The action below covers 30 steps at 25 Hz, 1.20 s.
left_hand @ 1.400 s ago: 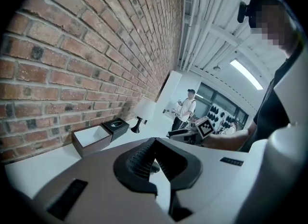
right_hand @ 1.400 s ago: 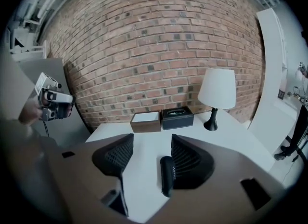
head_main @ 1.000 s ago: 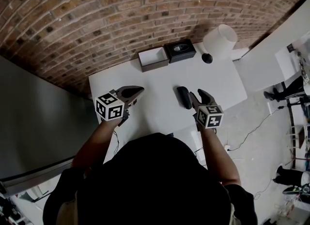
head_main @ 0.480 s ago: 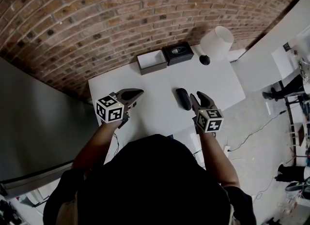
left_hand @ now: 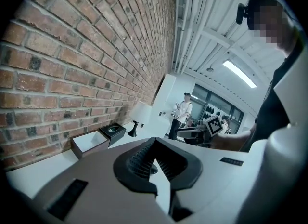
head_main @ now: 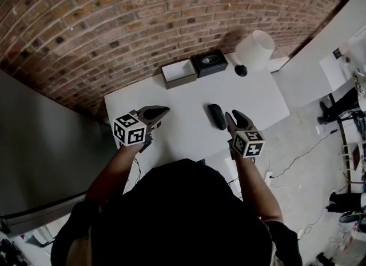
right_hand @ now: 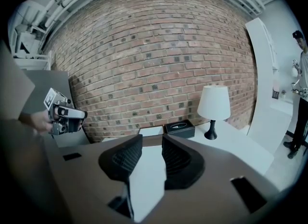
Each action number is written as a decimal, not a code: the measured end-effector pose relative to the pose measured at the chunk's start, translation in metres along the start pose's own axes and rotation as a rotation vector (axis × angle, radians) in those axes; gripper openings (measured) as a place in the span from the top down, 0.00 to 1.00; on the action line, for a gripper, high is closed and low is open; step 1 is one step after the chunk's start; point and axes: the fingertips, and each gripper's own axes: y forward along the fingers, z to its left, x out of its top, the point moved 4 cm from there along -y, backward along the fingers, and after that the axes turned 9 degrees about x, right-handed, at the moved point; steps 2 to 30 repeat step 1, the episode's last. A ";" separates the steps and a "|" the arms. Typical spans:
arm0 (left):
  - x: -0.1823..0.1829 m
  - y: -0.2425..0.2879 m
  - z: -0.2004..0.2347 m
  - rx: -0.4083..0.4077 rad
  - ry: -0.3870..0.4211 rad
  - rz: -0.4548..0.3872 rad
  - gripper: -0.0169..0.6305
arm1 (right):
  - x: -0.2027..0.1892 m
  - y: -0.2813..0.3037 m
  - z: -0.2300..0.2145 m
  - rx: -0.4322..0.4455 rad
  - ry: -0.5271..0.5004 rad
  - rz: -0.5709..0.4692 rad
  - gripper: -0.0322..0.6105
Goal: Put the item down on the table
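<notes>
A dark oblong item (head_main: 217,116) lies flat on the white table (head_main: 257,96), right of its middle. My right gripper (head_main: 230,118) sits just to the item's right, apart from it. Its jaws have just been closing and are now down to a slim gap with nothing between them, as the right gripper view (right_hand: 151,143) also shows. My left gripper (head_main: 162,111) hovers over the left part of the table with its tips together and holds nothing (left_hand: 154,147). The item does not show in the right gripper view.
At the table's back edge stand an open box with a white inside (head_main: 179,71), a black box (head_main: 210,62) and a white-shaded lamp (head_main: 254,48). A brick wall (head_main: 114,24) runs behind. A person (left_hand: 182,114) stands far off in the room.
The right gripper's jaws have drawn together and it has eased a little away from the item, which stays on the table. The left gripper has kept still.
</notes>
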 end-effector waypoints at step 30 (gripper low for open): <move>0.000 0.000 0.000 -0.003 -0.001 0.003 0.95 | 0.000 0.000 0.001 0.001 0.003 -0.001 0.74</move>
